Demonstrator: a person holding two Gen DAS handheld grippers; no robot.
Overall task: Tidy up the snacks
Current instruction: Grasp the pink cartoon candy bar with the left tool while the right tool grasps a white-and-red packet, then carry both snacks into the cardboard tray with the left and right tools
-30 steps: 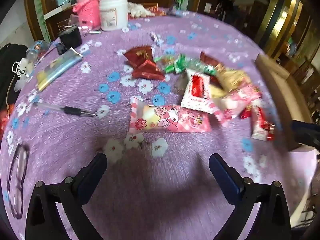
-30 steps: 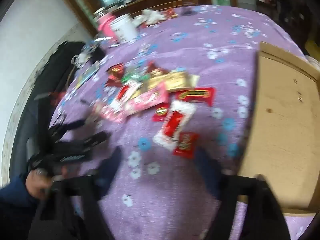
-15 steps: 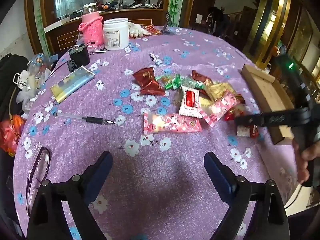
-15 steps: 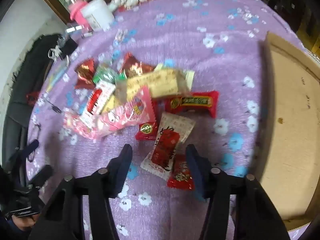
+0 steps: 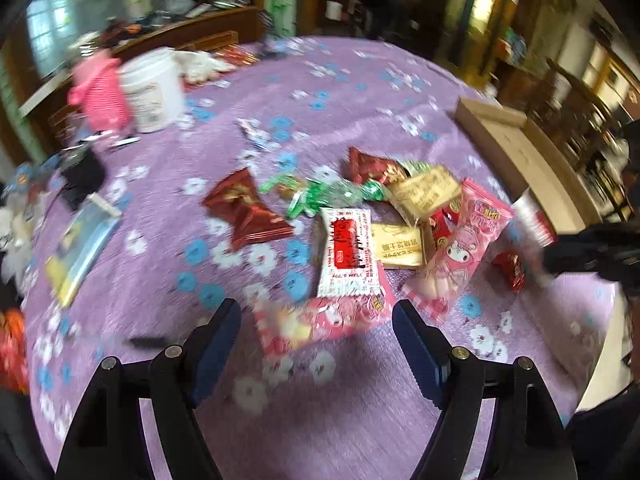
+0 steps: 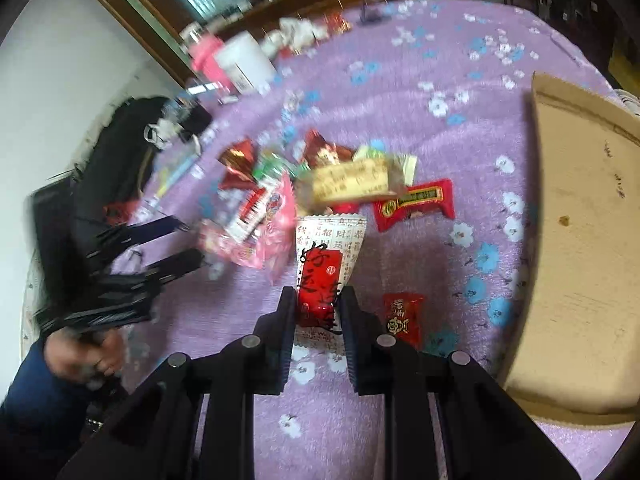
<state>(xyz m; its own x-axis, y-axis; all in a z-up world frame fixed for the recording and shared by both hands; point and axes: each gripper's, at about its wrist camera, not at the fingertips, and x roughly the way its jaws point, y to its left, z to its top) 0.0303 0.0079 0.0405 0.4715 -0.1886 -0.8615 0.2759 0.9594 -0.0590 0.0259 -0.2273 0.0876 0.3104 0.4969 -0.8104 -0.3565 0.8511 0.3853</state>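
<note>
A pile of snack packets lies on the purple flowered tablecloth (image 5: 340, 80). My right gripper (image 6: 318, 300) is shut on a white and red snack packet (image 6: 326, 264), its jaws pressed on both sides of it. A small red candy (image 6: 404, 318) lies just right of it and a long red bar (image 6: 414, 202) beyond. My left gripper (image 5: 316, 320) is open, with a pink cartoon packet (image 5: 320, 322) lying between its fingers. Another white and red packet (image 5: 348, 256) lies just beyond. The cardboard box (image 6: 580, 240) stands at the right, also in the left wrist view (image 5: 520, 160).
A white tub (image 5: 150, 88) and a pink bottle (image 5: 100, 92) stand at the far left of the table. A blue and yellow book (image 5: 80, 252) and a black object (image 5: 82, 176) lie at the left. The table edge runs close behind the box.
My right gripper has closed on the white and red packet. My left gripper has moved forward to the pink cartoon packet, still open.
</note>
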